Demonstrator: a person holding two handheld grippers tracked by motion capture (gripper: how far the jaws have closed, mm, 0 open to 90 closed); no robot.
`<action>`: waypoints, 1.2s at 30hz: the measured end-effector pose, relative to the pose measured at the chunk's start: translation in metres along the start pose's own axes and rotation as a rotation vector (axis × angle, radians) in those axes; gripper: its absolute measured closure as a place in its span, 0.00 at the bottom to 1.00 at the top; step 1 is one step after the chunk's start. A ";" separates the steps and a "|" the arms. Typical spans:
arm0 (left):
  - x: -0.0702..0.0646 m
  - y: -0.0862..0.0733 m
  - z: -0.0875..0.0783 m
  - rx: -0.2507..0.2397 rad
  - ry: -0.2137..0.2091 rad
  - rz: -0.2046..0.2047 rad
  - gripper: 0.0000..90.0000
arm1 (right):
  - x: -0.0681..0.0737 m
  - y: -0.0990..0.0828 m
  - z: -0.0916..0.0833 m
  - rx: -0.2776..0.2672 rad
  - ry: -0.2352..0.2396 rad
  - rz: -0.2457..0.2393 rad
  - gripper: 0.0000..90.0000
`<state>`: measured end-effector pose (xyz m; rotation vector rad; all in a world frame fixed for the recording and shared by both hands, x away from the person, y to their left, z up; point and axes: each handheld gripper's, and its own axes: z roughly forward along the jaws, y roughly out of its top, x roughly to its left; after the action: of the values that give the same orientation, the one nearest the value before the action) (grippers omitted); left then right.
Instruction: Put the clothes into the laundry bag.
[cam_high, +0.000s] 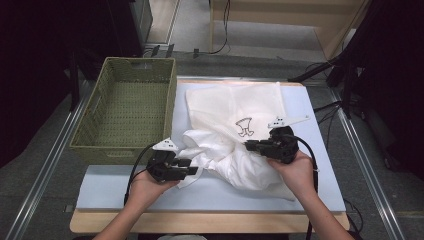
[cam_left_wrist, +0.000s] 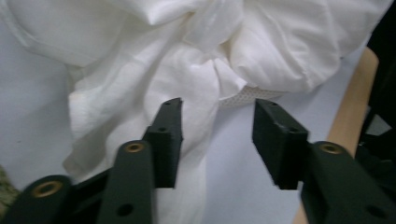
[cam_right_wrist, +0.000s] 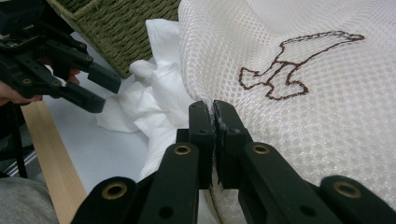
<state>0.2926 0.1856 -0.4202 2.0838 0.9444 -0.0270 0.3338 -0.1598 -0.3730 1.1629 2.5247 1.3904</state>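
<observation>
High view, layout: I see the mesh laundry bag (cam_high: 235, 107) spread on the pale blue mat (cam_high: 125, 187), with a white garment (cam_high: 220, 152) bunched at its near edge and the woven basket (cam_high: 131, 107) standing just to the left.
High view, grippers: my left gripper (cam_high: 192, 171) sits at the garment's left fringe, and my right gripper (cam_high: 248, 145) is at the bag's near rim.
Left gripper view, claw: the jaws stand spread and pinch nothing; a fold of the white garment (cam_left_wrist: 187, 93) lies in front of the left-hand jaw and partly between the two.
Left gripper view, advice: I judge I should push deeper so a thick fold sits squarely between the pads before I close, not a thin corner that would slip.
Right gripper view, claw: the jaws are pressed together on the edge of the mesh laundry bag (cam_right_wrist: 299, 93), beside its brown stitched figure (cam_right_wrist: 289, 65).
Right gripper view, advice: I judge this hand should keep the rim lifted and steady so the mouth stays open for stuffing.
Right gripper view, other hand: the left gripper (cam_right_wrist: 100, 91) is spread near the garment's tail.
</observation>
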 end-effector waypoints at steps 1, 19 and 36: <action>-0.001 -0.001 0.000 0.006 -0.005 0.011 0.50 | 0.000 0.000 0.000 -0.001 0.000 0.000 0.98; 0.010 -0.018 -0.002 0.086 0.137 0.019 0.97 | 0.000 0.000 0.000 -0.004 -0.002 -0.005 0.98; 0.010 -0.020 0.026 0.086 0.179 0.061 1.00 | 0.001 0.001 -0.001 -0.002 -0.004 -0.009 0.98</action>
<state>0.2944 0.1815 -0.4540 2.2218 1.0007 0.1553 0.3334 -0.1594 -0.3720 1.1511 2.5224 1.3872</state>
